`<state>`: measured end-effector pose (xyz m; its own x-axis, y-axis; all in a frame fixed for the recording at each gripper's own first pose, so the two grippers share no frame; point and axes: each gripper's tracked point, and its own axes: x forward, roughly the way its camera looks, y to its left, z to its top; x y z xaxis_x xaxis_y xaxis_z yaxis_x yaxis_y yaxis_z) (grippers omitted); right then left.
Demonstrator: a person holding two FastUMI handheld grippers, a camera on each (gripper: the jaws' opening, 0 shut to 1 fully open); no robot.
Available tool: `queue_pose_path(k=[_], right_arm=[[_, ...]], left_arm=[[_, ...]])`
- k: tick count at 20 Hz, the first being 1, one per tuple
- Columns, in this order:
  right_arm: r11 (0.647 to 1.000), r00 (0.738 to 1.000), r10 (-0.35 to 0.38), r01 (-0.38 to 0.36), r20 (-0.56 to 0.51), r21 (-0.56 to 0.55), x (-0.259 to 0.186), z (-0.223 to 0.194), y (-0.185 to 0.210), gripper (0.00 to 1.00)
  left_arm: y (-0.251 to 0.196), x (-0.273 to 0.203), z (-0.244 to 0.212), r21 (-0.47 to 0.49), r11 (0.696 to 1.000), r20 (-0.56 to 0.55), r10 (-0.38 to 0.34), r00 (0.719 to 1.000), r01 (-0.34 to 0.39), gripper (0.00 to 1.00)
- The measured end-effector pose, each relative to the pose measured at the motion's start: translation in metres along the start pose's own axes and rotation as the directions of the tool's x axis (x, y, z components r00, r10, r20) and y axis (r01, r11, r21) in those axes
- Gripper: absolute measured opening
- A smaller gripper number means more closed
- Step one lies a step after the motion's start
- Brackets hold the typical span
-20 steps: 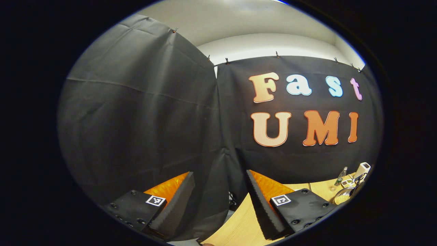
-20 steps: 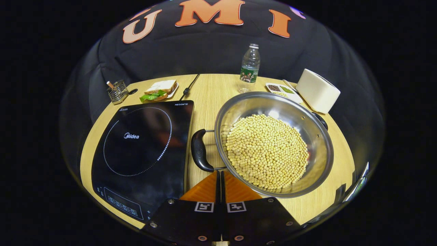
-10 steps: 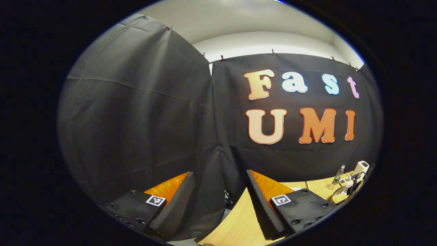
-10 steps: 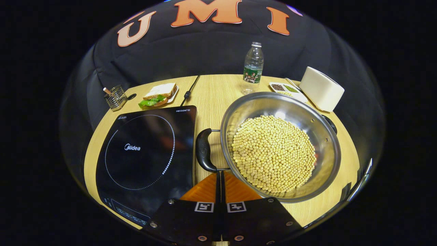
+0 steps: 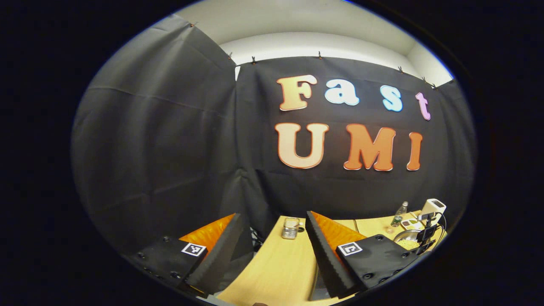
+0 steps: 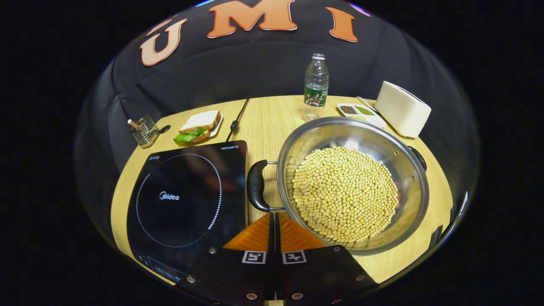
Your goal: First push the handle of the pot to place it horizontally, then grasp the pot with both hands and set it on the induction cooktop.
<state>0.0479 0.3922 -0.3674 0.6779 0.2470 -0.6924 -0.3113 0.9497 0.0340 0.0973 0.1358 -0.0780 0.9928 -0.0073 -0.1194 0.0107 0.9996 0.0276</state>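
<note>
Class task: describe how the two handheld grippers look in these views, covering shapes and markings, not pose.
Left gripper: two wedge-shaped fingers with ribbed inner faces, on dark bolted plates, each bearing a square black-and-white marker. Right gripper: the same plates and markers.

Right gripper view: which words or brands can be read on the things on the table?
"Midea": on the cooktop, inside its dotted ring.
"HEGON": at the cooktop's far right corner; the small marks after it are unclear.
Print at the cooktop's far left corner and on its near edge: too small to read.
Bottle label: too small to read.
</note>
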Motion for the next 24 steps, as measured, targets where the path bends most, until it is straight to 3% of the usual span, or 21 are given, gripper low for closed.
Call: queue_pose_path(k=[2, 6, 11, 16, 21, 24], right_arm=[[1.0, 0.999, 0.025, -0.025, 0.032, 0.005, -0.014, 0.018, -0.01, 0.0], [0.998, 0.994, -0.025, 0.03, 0.108, -0.046, -0.027, 0.053, -0.067, 0.0], [0.997, 0.991, -0.073, 0.076, 0.115, -0.025, -0.025, 0.074, -0.146, 0.0], [0.994, 0.99, -0.108, 0.108, 0.095, 0.002, -0.014, 0.082, -0.216, 0.0], [0.994, 0.992, -0.109, 0.109, 0.067, 0.017, -0.001, 0.086, -0.264, 0.01], [0.994, 0.993, -0.106, 0.105, 0.047, 0.022, 0.008, 0.083, -0.283, 0.01]], left_arm=[[-0.042, 0.012, -0.02, -0.037, 0.997, -0.039, -0.069, 0.997, 0.068, 0.97], [-0.13, 0.033, -0.055, -0.072, 0.983, -0.099, -0.177, 0.979, 0.17, 0.98], [-0.234, 0.048, -0.099, -0.09, 0.959, -0.185, -0.28, 0.942, 0.268, 0.98], [-0.313, 0.057, -0.144, -0.092, 0.949, -0.283, -0.316, 0.905, 0.303, 0.98], [-0.377, 0.058, -0.195, -0.117, 0.934, -0.398, -0.354, 0.846, 0.336, 0.98], [-0.404, 0.059, -0.218, -0.103, 0.931, -0.439, -0.358, 0.824, 0.349, 0.98]])
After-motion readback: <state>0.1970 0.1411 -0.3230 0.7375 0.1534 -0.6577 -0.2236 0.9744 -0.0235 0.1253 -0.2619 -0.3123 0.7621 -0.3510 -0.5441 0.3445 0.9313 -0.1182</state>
